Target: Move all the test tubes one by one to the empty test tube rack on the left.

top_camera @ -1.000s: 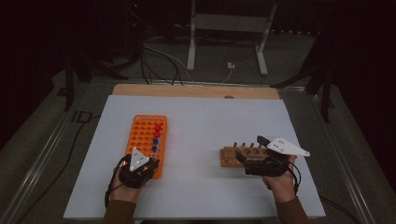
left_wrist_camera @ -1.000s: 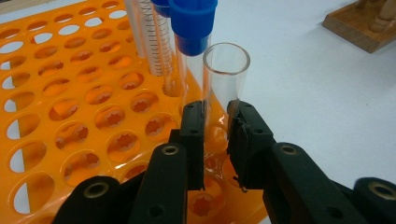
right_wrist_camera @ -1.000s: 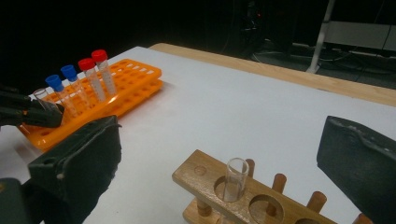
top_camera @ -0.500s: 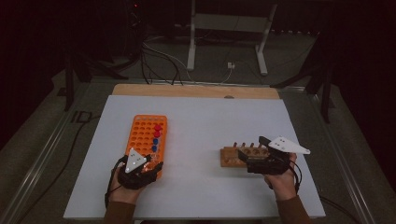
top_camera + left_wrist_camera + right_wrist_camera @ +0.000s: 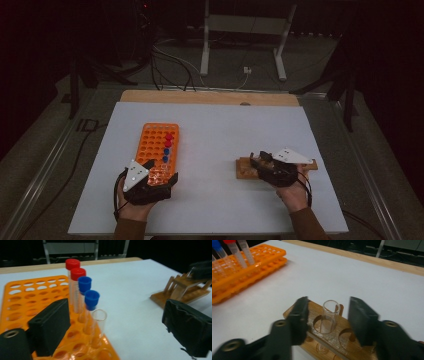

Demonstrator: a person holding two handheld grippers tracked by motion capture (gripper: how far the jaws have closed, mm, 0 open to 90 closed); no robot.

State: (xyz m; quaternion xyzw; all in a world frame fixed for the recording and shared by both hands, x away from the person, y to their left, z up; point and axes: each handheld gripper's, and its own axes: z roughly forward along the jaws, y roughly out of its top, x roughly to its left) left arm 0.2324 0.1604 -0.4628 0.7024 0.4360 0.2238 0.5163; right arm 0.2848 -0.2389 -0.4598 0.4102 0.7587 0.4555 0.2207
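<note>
Tube (image 5: 329,316) upright in wooden rack (image 5: 337,340), between parted right tool (image 5: 329,315) jaws, ungripped.

Free room: bare white table (image 5: 220,130) between orange rack (image 5: 150,145) and wooden rack (image 5: 246,169) | Obstacles: capped tubes (image 5: 82,287) upright along orange rack's right side; open glass tube (image 5: 329,316) standing between right gripper (image 5: 327,315) jaws.
</note>
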